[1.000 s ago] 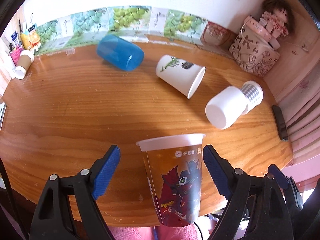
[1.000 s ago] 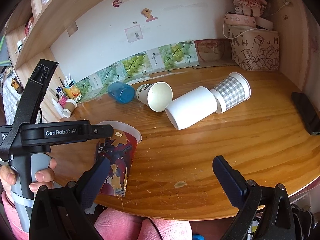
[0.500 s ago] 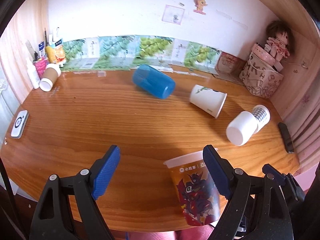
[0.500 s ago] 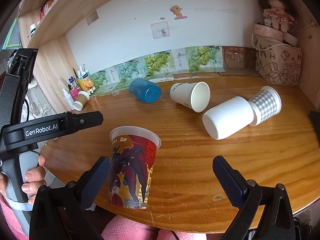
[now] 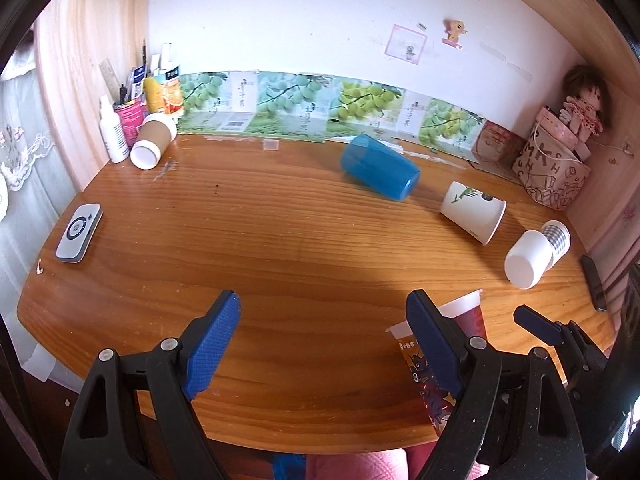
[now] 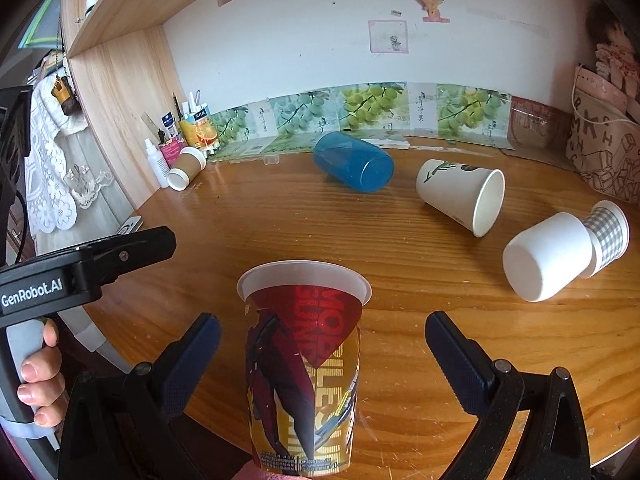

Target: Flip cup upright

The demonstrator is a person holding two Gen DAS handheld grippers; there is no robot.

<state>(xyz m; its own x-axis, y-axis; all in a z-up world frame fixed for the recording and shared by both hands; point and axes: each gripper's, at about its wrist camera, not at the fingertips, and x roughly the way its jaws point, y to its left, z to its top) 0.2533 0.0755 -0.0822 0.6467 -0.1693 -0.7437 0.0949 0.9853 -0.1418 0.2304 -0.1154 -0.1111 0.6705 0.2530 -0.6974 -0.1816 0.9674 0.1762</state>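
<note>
A printed red-and-gold cup (image 6: pixel 304 364) stands upright at the table's front edge, between the open fingers of my right gripper (image 6: pixel 322 344), which do not touch it. In the left wrist view the same cup (image 5: pixel 444 344) is partly hidden behind the right finger. My left gripper (image 5: pixel 322 332) is open and empty, to the left of the cup. A blue cup (image 6: pixel 354 164), a white leaf-print cup (image 6: pixel 460 196), a white cup nested in a checked cup (image 6: pixel 556 254) and a brown cup (image 6: pixel 186 164) lie on their sides.
The wooden table (image 5: pixel 280 240) carries a small white-grey device (image 5: pixel 78 232) at the left and a dark phone (image 5: pixel 594 280) at the right edge. Bottles and pens (image 5: pixel 132 108) stand at the back left. A printed bag with a doll (image 5: pixel 556 164) stands back right.
The left gripper has moved left and back, away from the printed cup. The right gripper has moved left so that the upright cup now stands between its fingers.
</note>
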